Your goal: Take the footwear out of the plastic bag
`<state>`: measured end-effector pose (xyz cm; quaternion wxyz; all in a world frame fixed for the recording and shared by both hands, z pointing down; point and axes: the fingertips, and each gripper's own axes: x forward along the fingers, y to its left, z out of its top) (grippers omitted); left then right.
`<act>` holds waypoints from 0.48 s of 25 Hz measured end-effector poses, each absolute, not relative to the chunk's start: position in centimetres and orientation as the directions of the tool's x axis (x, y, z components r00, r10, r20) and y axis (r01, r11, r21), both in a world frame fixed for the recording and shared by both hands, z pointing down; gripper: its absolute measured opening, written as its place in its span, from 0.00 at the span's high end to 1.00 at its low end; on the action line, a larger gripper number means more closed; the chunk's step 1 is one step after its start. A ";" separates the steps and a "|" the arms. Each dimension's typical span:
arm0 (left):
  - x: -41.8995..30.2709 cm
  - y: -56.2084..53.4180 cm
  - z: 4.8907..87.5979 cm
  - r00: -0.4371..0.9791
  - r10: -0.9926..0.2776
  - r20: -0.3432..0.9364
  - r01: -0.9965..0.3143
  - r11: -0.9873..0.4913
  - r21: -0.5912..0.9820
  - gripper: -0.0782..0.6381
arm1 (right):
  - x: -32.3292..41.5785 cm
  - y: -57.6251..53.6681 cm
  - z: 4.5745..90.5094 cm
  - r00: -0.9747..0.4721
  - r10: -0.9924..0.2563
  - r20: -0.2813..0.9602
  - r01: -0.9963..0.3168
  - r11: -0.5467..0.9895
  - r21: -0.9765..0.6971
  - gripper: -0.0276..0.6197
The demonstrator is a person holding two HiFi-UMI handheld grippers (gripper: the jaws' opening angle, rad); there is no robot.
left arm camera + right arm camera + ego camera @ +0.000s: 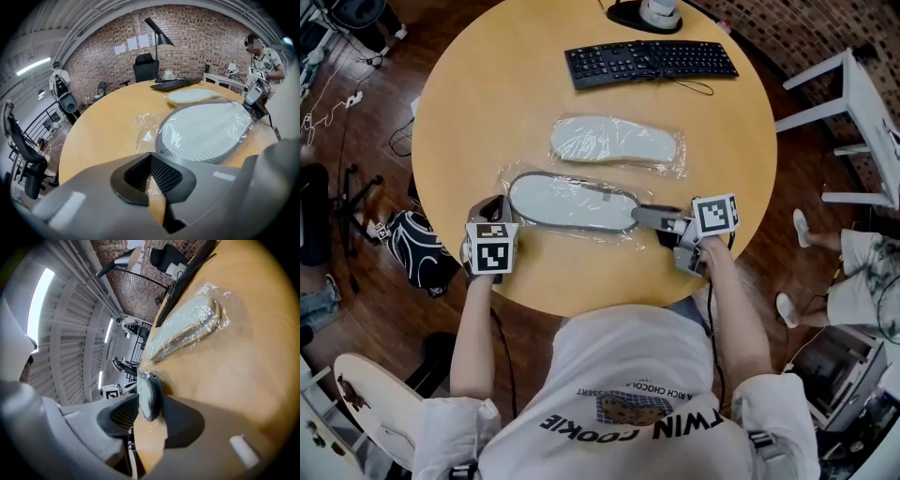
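A flat slipper with a white sole and grey rim (572,202) lies in a clear plastic bag (623,234) near the front edge of the round wooden table (487,94). My left gripper (499,208) is at its left end, shut on a crinkled flap of the bag (145,131); the slipper (211,131) lies just beyond the jaws. At the right end, my right gripper (652,217) is shut on the slipper's grey rim (149,397) through the plastic. A second bagged white slipper (614,141) lies farther back, untouched.
A black keyboard (649,62) and a lamp base (647,14) sit at the table's far side. A person (265,61) stands beyond the table to the right. Chairs and a white bench (862,103) surround the table.
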<state>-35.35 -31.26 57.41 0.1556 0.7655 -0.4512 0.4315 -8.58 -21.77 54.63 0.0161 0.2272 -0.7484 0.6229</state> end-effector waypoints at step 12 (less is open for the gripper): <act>-35.4 -31.3 57.6 0.217 -0.565 0.796 -0.826 -0.541 -0.160 0.89 | -9.3 -21.5 54.8 -0.884 -0.357 0.301 -0.364 0.122 -0.924 0.76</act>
